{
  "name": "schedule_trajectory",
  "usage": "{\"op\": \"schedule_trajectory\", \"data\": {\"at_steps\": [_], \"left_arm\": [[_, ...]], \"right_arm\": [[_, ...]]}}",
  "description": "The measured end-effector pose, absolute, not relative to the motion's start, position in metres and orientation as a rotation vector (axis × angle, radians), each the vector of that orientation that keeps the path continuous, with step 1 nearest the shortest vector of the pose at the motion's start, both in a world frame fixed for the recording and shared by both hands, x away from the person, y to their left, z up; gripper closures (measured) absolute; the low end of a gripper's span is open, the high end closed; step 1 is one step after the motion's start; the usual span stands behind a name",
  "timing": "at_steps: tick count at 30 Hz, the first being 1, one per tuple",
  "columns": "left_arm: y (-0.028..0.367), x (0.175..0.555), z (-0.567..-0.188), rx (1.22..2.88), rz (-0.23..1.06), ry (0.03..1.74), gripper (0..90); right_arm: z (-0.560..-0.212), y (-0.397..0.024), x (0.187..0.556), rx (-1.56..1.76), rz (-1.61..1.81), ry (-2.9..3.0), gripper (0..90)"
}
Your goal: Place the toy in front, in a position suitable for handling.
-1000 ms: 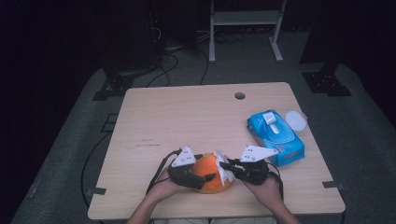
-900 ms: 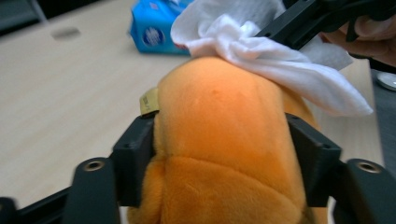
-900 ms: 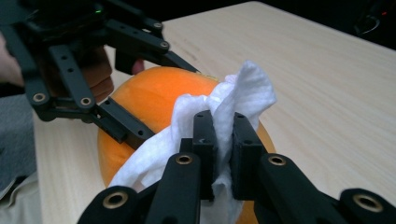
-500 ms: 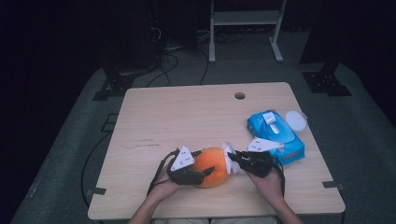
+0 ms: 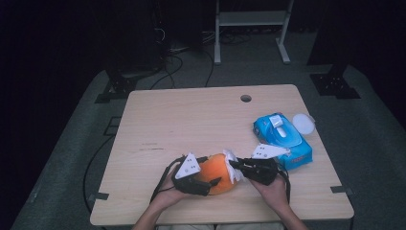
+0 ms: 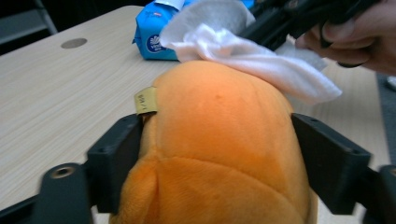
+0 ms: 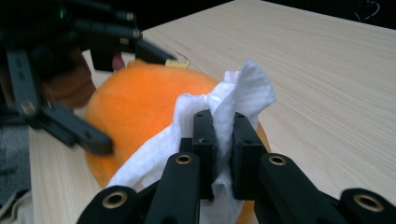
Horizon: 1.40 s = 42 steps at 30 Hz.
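Note:
An orange plush toy (image 5: 216, 168) lies near the table's front edge, between the jaws of my left gripper (image 5: 213, 170). In the left gripper view the black pads (image 6: 116, 156) touch both flanks of the toy (image 6: 219, 135). These jaws have just been opening, with the toy still between them. My right gripper (image 7: 223, 135) is shut on a crumpled white wipe (image 7: 247, 88), which it presses against the toy's (image 7: 135, 102) right side. The wipe (image 6: 252, 60) drapes over the top of the plush.
A blue pack of wipes (image 5: 282, 139) lies right of the grippers, its white flap lid up. A white round lid (image 5: 303, 123) sits beside it at the table's right edge. A cable hole (image 5: 245, 98) marks the far middle of the table (image 5: 191, 124).
The right gripper and its wipe have shifted a little farther from the person along the toy's right side. The toy has turned slightly in the left gripper.

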<state>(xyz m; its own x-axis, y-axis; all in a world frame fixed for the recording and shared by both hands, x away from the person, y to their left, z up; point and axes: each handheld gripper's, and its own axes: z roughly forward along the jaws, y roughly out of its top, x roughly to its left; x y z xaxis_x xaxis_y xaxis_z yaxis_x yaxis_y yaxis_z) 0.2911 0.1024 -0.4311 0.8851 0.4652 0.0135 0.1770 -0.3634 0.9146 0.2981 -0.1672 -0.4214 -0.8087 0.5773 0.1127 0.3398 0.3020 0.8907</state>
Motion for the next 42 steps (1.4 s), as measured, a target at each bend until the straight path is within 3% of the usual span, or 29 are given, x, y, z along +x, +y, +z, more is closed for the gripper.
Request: {"op": "schedule_trajectory", "data": {"at_steps": [3,5,7,10,16,22,26,34,42], "left_arm": [[0.111,0.297,-0.430,1.895,0.284,0.542,9.2],[0.113,0.299,-0.433,1.895,0.249,0.566,9.4],[0.111,0.298,-0.436,1.905,0.227,0.559,19.4],[0.106,0.292,-0.436,1.912,0.278,0.535,26.0],[0.094,0.281,-0.433,1.950,0.326,0.449,26.6],[0.107,0.293,-0.435,1.939,0.215,0.527,9.9],[0.103,0.289,-0.435,1.955,0.246,0.502,22.5],[0.093,0.279,-0.432,1.969,0.328,0.484,30.0],[0.084,0.272,-0.431,1.997,0.401,0.420,31.4]], "right_arm": [[-0.423,-0.168,0.297,0.817,1.485,2.339,81.9],[-0.423,-0.170,0.297,0.823,1.503,2.346,81.9],[-0.422,-0.169,0.297,0.829,1.505,2.346,81.8],[-0.416,-0.163,0.293,0.802,1.488,2.327,81.8],[-0.404,-0.152,0.283,0.704,1.498,2.322,81.8],[-0.411,-0.162,0.290,0.758,1.496,2.341,82.0],[-0.407,-0.158,0.287,0.755,1.479,2.329,81.9],[-0.396,-0.137,0.271,0.608,1.506,2.344,81.8],[-0.393,-0.138,0.271,0.648,1.502,2.355,81.8]]}}
